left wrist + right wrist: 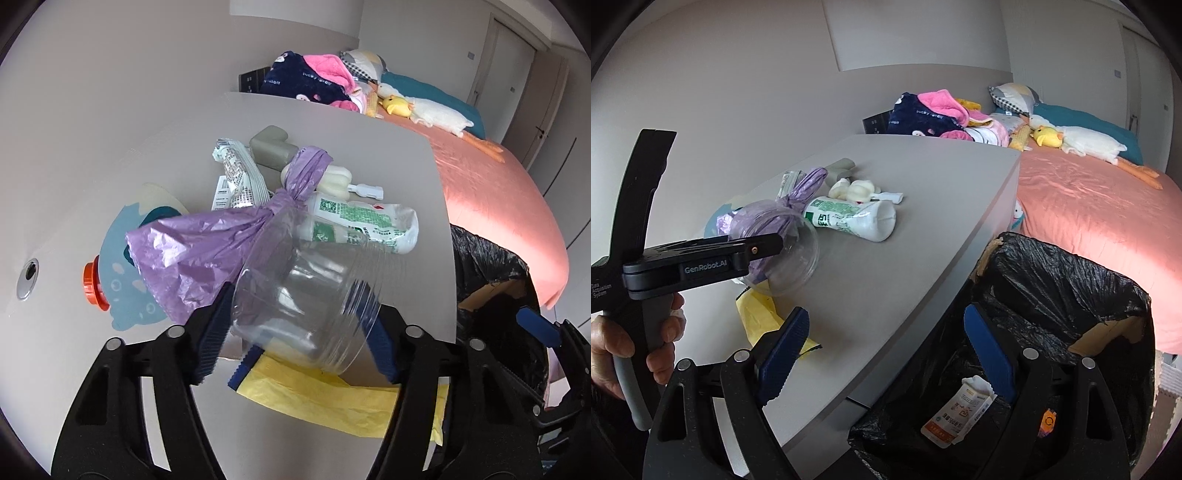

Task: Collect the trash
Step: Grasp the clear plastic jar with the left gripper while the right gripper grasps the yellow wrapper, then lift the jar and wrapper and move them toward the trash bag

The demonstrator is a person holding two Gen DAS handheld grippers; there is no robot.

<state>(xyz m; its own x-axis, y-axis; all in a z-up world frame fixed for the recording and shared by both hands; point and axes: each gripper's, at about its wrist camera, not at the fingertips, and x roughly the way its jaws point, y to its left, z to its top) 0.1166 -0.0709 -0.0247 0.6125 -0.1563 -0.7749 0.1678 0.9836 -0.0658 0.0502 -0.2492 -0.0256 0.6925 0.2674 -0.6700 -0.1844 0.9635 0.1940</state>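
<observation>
My left gripper point(299, 325) is shut on a clear plastic cup point(310, 295) and holds it sideways just above the grey table point(388, 147); it also shows in the right wrist view point(783, 254). A knotted purple bag point(207, 251) lies right behind the cup. A white and green packet point(365, 225), white wrappers and a yellow bag point(332, 398) lie on the table. My right gripper point(886, 354) is open and empty over the table's edge, beside the black-lined bin point(1052, 295), which holds a small carton point(960, 417).
A bed with a pink sheet point(1089, 206), clothes and a plush duck point(1049, 138) stands behind the table. An orange cap point(92, 284) and a blue mat point(125, 280) lie at the table's left. The wall runs along the far side.
</observation>
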